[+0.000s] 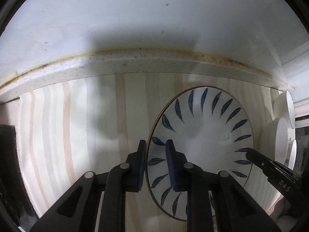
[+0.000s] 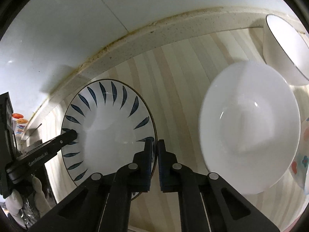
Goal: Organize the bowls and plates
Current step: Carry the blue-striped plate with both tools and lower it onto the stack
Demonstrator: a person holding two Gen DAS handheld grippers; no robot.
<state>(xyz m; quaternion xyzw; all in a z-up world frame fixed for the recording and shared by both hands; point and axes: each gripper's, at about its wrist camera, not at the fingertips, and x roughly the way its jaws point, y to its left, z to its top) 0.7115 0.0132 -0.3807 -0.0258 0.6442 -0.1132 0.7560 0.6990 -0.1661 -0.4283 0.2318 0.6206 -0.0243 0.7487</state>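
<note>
Right tool [image 2: 156,166] closed on the near right rim of the leaf-patterned plate [image 2: 108,127], one finger inside the rim, one outside. Left tool [image 2: 72,134] comes in from the left, its tip over the plate's left rim; grip state unclear. Plate sits on striped worktop [image 2: 173,73]. Plain white bowl [image 2: 249,127] to the right, dark-rimmed white bowl [image 2: 285,48] behind it. Stained seam along the wall [image 2: 58,29].

floral dish [image 2: 304,154]: cut by frame edge; white bowl [image 2: 251,127]: motion-blurred
</note>
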